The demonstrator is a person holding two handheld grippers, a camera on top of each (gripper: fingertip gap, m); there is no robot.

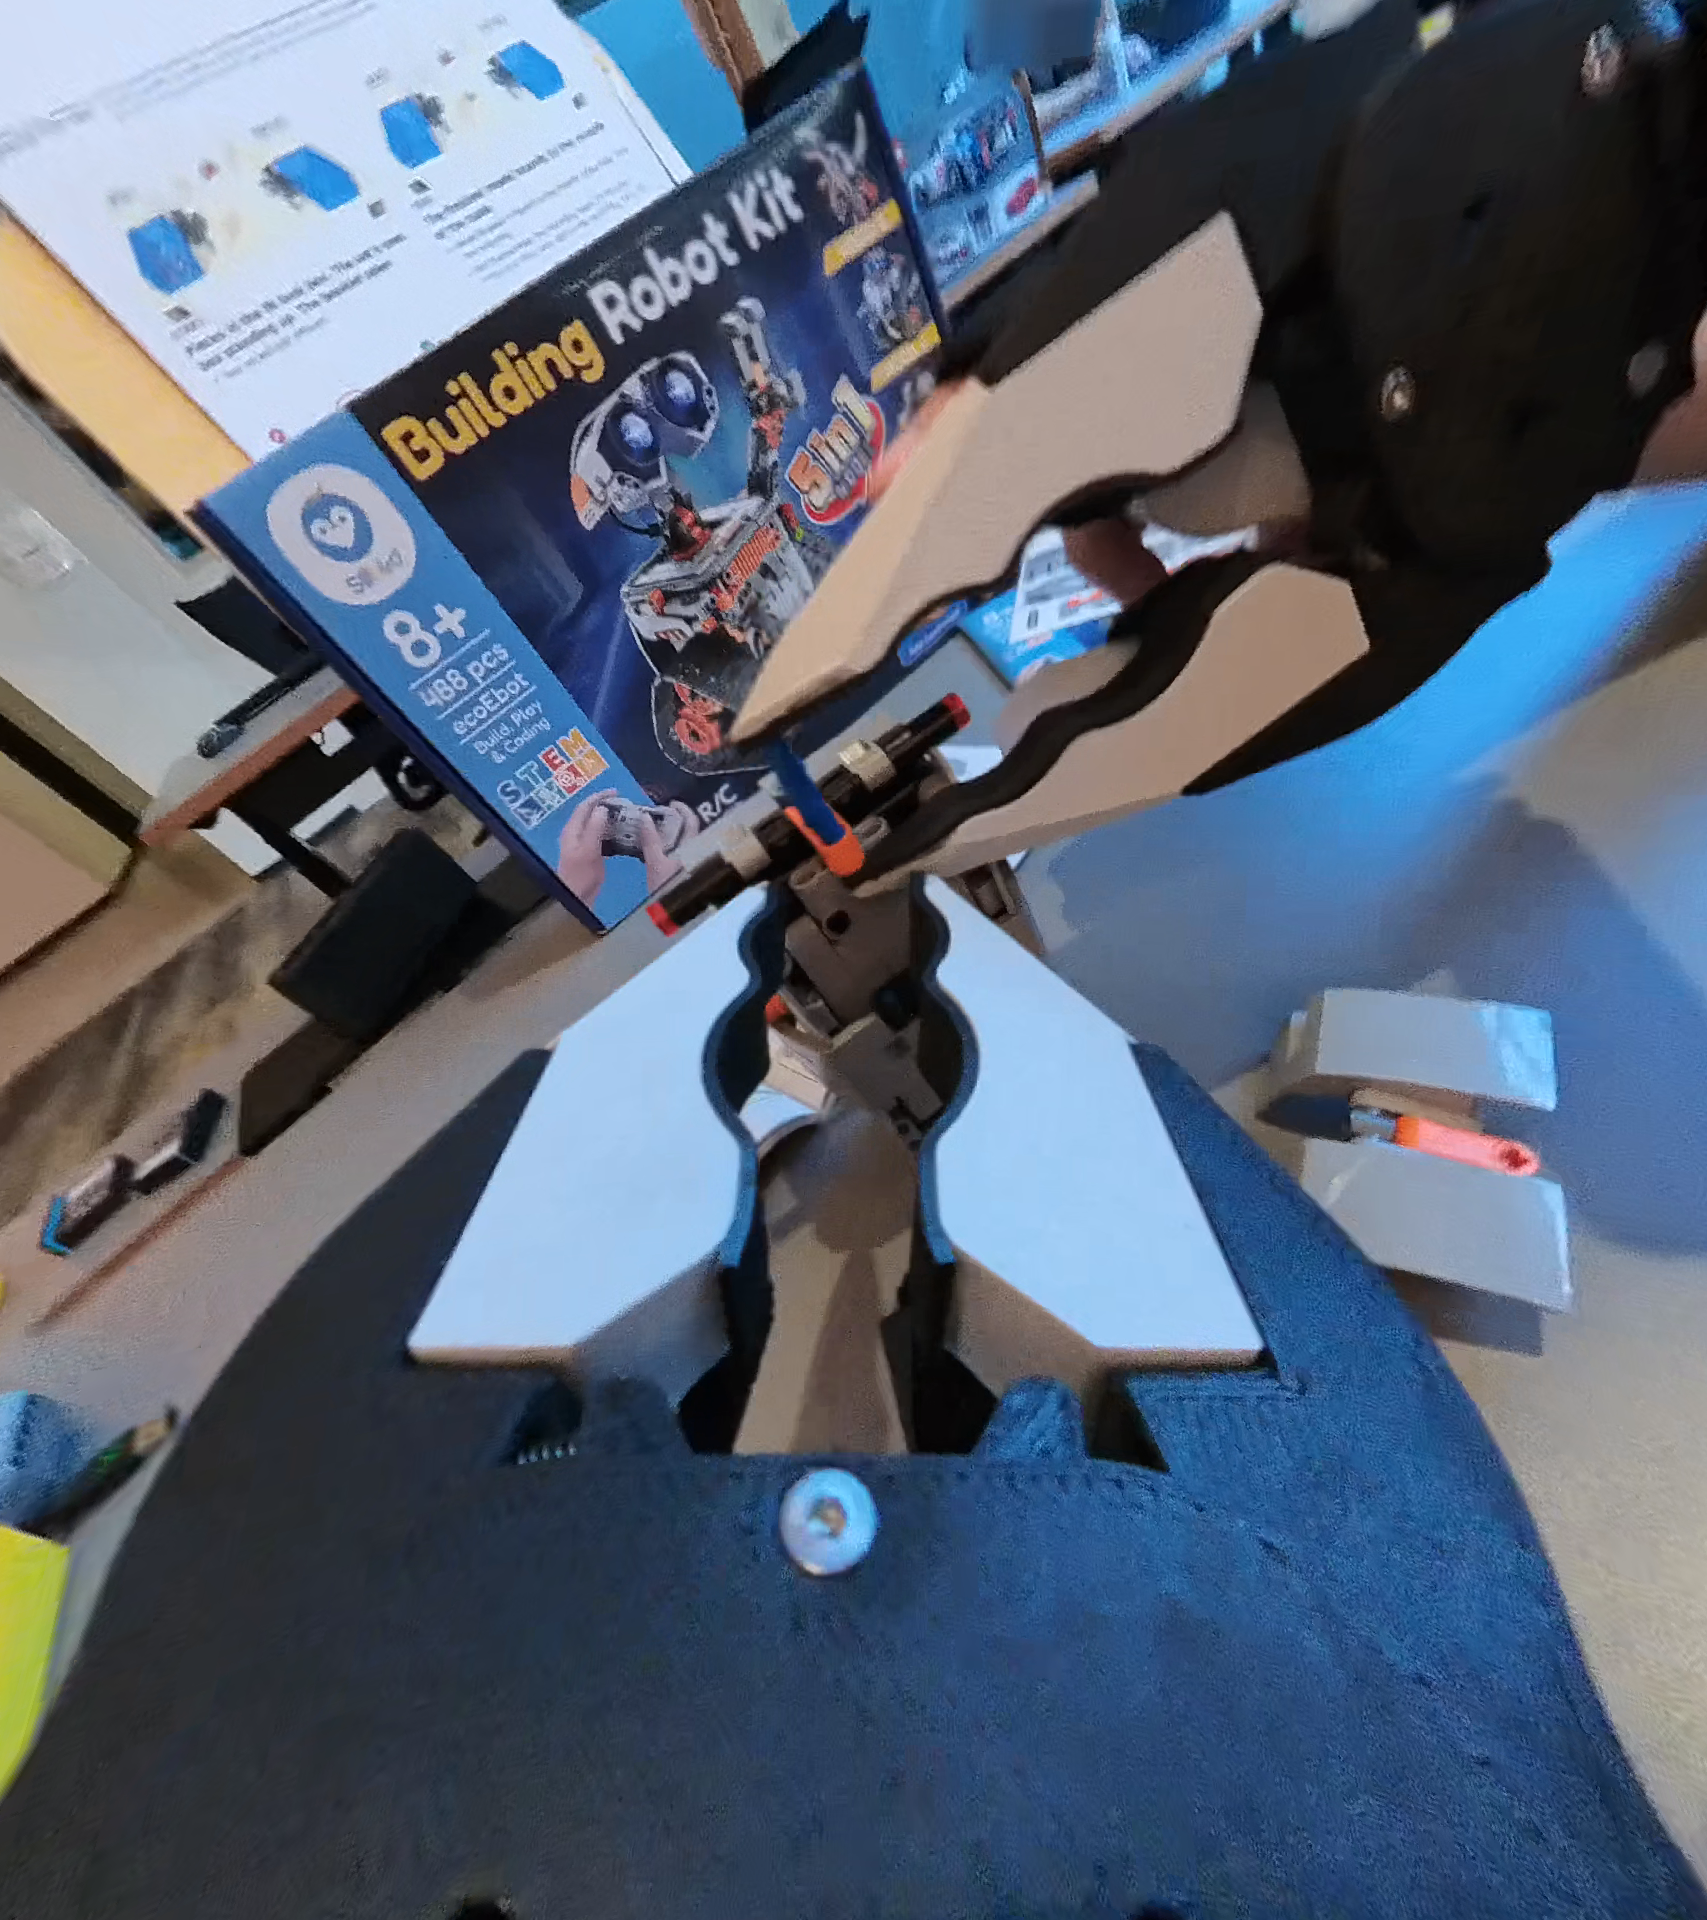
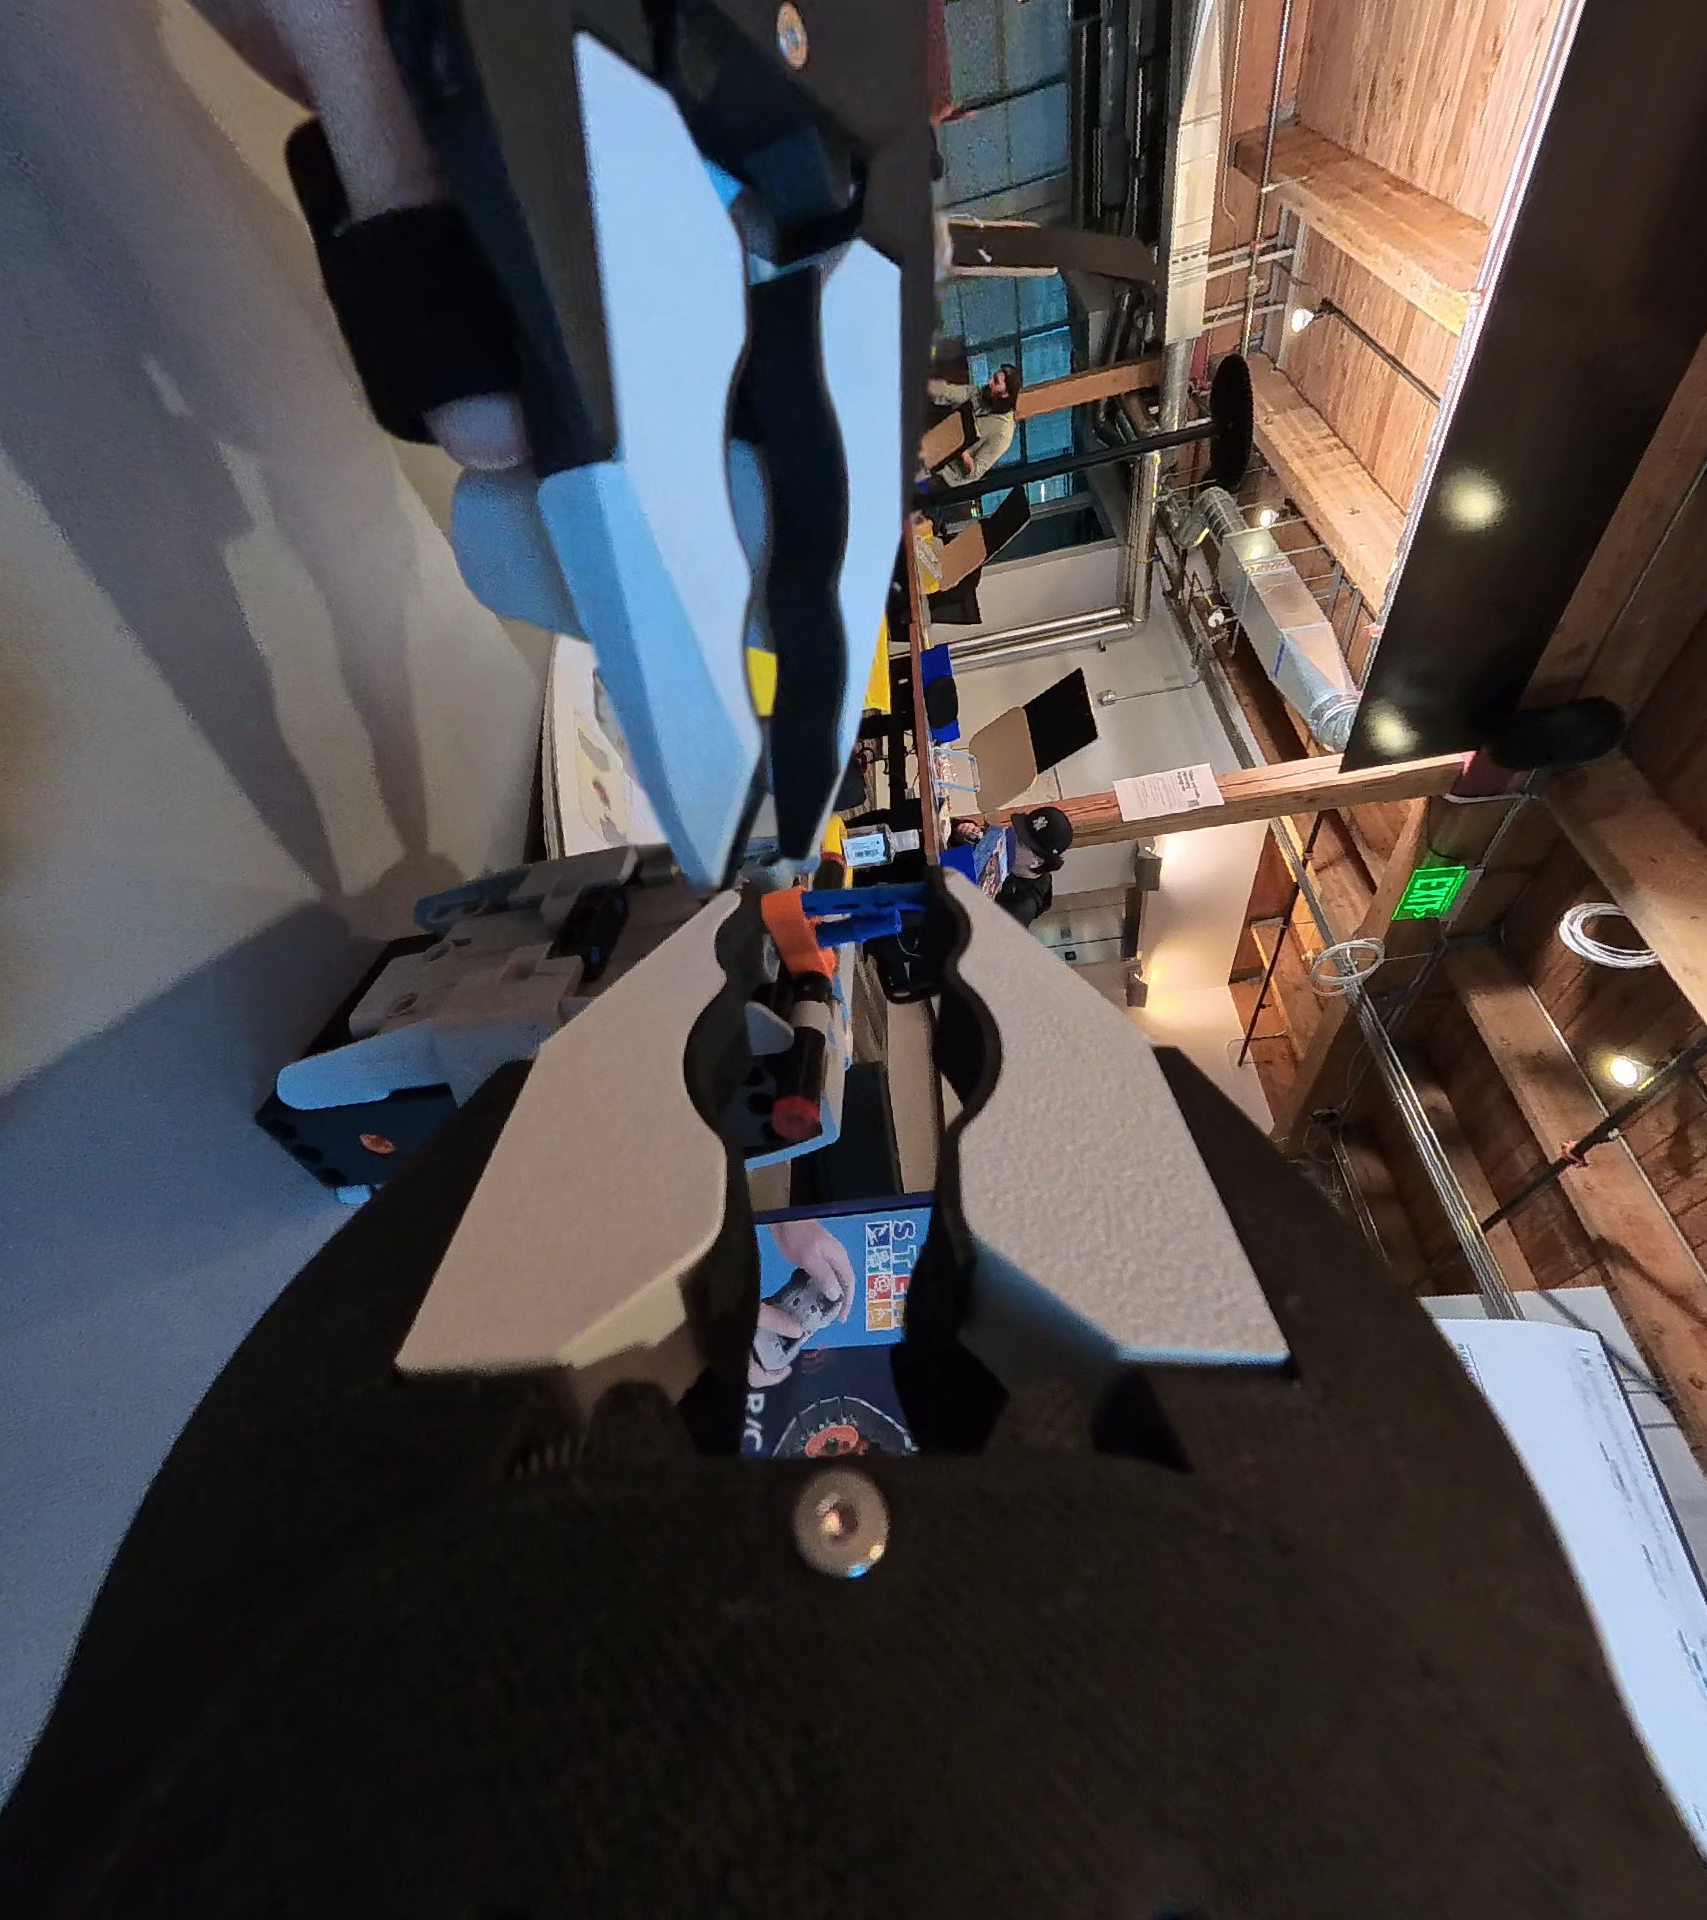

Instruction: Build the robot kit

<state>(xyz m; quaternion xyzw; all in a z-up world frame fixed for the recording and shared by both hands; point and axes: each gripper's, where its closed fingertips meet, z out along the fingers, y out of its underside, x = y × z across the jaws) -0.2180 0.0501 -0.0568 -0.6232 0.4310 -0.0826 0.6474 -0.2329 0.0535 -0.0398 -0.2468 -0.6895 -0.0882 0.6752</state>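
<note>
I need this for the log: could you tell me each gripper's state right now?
Left gripper: shut on the grey brick assembly.
Right gripper: shut on the blue pin, at the assembly's top.

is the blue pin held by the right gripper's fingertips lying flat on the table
No, the thin blue pin is up in the air, pinched at the right gripper tips above the grey and black brick assembly.

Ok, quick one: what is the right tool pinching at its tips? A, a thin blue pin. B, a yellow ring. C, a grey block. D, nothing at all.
A: in the left wrist view the right tool closes its tips on a thin blue pin that runs into an orange connector on the small brick assembly held by the left tool.
</note>
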